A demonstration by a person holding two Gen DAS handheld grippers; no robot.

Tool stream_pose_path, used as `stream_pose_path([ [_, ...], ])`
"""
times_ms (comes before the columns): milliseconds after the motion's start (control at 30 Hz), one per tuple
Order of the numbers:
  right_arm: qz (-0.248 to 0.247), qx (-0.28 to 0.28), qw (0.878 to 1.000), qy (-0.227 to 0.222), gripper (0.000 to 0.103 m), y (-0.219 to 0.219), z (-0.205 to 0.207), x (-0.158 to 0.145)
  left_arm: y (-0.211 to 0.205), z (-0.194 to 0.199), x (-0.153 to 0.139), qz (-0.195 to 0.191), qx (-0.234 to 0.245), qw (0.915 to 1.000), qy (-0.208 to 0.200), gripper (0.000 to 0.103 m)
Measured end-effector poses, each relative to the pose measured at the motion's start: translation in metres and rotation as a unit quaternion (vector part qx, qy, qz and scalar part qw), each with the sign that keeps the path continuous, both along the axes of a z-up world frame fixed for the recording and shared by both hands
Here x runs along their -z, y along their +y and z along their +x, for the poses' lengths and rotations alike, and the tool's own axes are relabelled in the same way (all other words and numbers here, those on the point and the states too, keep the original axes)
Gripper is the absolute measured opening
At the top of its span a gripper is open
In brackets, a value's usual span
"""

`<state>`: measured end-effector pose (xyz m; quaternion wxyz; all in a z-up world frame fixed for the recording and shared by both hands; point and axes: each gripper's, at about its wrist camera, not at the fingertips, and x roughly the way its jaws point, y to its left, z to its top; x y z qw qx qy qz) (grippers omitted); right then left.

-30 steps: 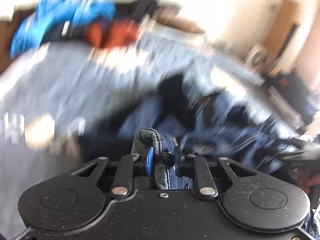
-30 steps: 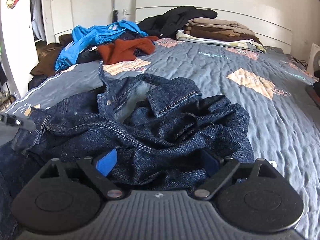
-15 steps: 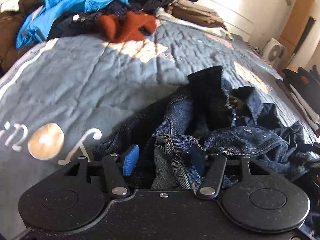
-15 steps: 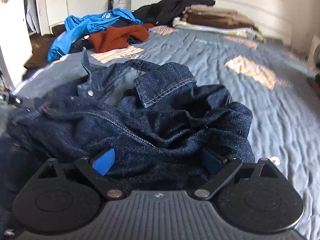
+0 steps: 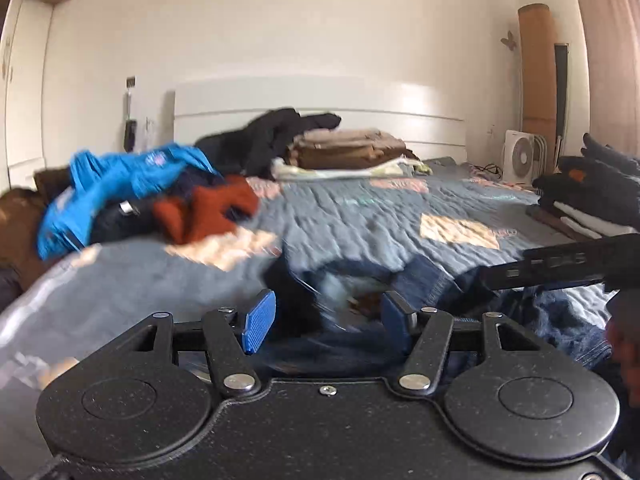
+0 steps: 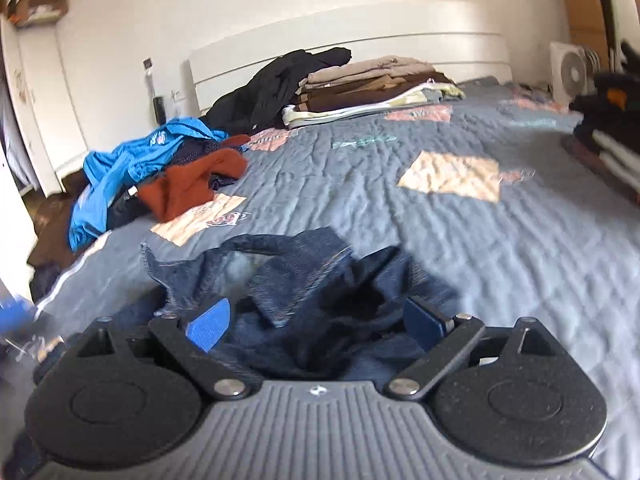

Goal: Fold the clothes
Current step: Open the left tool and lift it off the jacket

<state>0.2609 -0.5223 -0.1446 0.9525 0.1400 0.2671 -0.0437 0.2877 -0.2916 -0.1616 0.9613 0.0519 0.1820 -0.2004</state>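
Note:
A dark blue denim jacket point(image 6: 296, 264) lies crumpled on the grey quilted bed point(image 6: 440, 216), near its front edge. My right gripper point(image 6: 316, 322) is open just over the jacket. Denim bunches between its blue pads point(image 6: 208, 324), and they do not press on it. My left gripper point(image 5: 326, 320) is open too, with nothing held. From the left wrist the jacket point(image 5: 424, 280) shows blurred just beyond its fingers. The right gripper's black body point(image 5: 560, 264) reaches in from the right of that view, with part of a hand point(image 5: 624, 352) at the edge.
A loose pile with a bright blue top point(image 6: 132, 160) and a rust sweater point(image 6: 192, 184) lies at the bed's left. A black garment point(image 6: 276, 80) and a folded brown stack point(image 6: 372, 84) sit by the headboard. Dark folded clothes point(image 6: 608, 120) and a white fan point(image 6: 572, 68) are on the right.
My left gripper let go of the denim hem it was shut on, opened, and drew back, tipping up towards the headboard. The right gripper stayed open and rolled; the jacket now lies more bunched.

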Motion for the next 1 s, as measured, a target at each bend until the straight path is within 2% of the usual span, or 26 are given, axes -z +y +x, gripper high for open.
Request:
stream_pose_path([
  [67, -0.011, 0.008, 1.0, 0.006, 0.094, 0.012, 0.007, 0.016, -0.021, 0.01, 0.026, 0.011, -0.003, 0.9998, 0.015, 0.058],
  [167, -0.069, 0.017, 0.997, 0.031, 0.094, 0.019, 0.016, 0.046, -0.018, 0.019, 0.068, 0.072, -0.009, 0.9972, 0.013, 0.065],
  [200, -0.092, 0.019, 0.995, 0.04, 0.094, 0.02, 0.019, 0.056, -0.014, 0.018, 0.075, 0.087, 0.004, 0.9962, -0.004, 0.066],
  [267, -0.126, 0.001, 0.992, 0.031, 0.094, 0.021, 0.017, 0.071, -0.006, 0.021, 0.074, 0.1, 0.011, 0.9949, -0.009, 0.065],
  [333, -0.135, -0.008, 0.991, 0.024, 0.094, 0.018, 0.016, 0.075, 0.003, 0.024, 0.074, 0.116, 0.015, 0.993, -0.018, 0.066],
  [367, -0.129, -0.01, 0.991, 0.023, 0.092, 0.014, 0.017, 0.074, 0.008, 0.025, 0.074, 0.124, 0.017, 0.9918, -0.024, 0.062],
  [400, -0.127, -0.015, 0.992, 0.023, 0.092, 0.01, 0.017, 0.073, 0.013, 0.026, 0.074, 0.133, 0.019, 0.9905, -0.029, 0.052],
  [467, -0.122, -0.021, 0.992, 0.021, 0.09, 0.001, 0.017, 0.071, 0.022, 0.028, 0.075, 0.15, 0.023, 0.9876, -0.041, 0.043],
  [567, -0.115, -0.023, 0.993, 0.023, 0.087, -0.012, 0.011, 0.069, 0.027, 0.03, 0.073, 0.16, 0.028, 0.9857, -0.044, 0.037],
  [633, -0.119, -0.025, 0.992, 0.022, 0.08, -0.017, 0.006, 0.069, 0.031, 0.028, 0.072, 0.156, 0.032, 0.9863, -0.043, 0.034],
  [800, -0.132, -0.03, 0.99, 0.033, 0.079, -0.021, -0.008, 0.064, 0.031, 0.025, 0.067, 0.142, 0.021, 0.9893, -0.028, 0.03],
  [867, -0.116, -0.005, 0.993, 0.019, 0.08, -0.019, -0.021, 0.048, 0.026, 0.02, 0.05, 0.103, 0.014, 0.9945, -0.008, 0.033],
  [933, -0.091, 0.012, 0.996, -0.014, 0.081, -0.017, -0.037, 0.029, 0.024, 0.008, 0.032, 0.035, 0.021, 0.9988, -0.028, 0.045],
  [1000, -0.053, 0.019, 0.997, -0.061, 0.082, -0.013, -0.054, 0.013, 0.018, 0.002, 0.017, -0.022, 0.024, 0.9986, -0.041, 0.064],
])
